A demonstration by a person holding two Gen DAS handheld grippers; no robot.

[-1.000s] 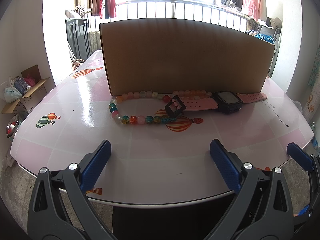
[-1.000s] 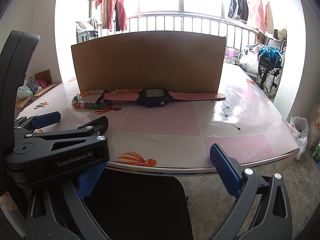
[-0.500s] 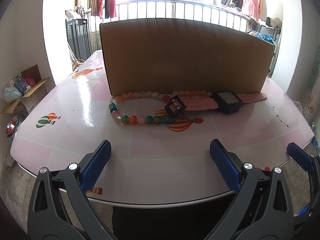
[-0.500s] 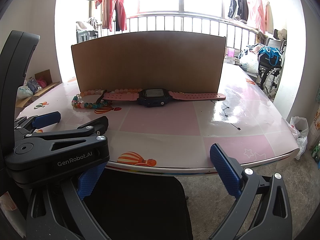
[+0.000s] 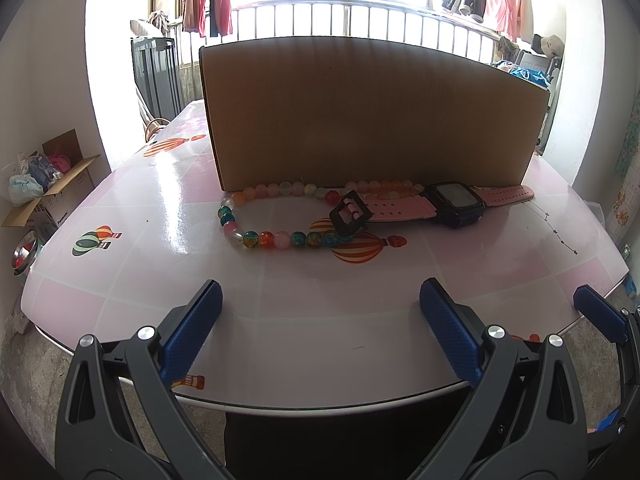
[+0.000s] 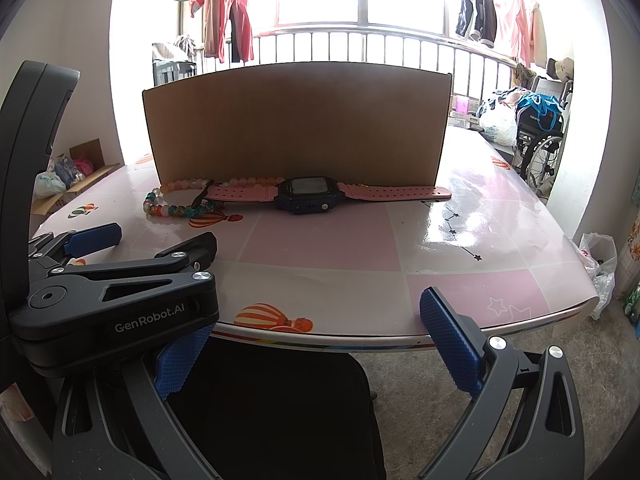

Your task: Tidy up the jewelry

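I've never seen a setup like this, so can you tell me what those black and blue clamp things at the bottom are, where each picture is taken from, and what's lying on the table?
Those clamps are two-finger grippers that a person holds, one in each hand, each with a wide-angle camera looking forward along its fingers. One picture comes from the left gripper, the other from the right gripper, where the left one also shows at the side. Both stand open and hold nothing, near the front edge of the table. On it lie a beaded bracelet and a pink watch, whose black buckle rests on the beads. Both sit in front of an upright cardboard box.
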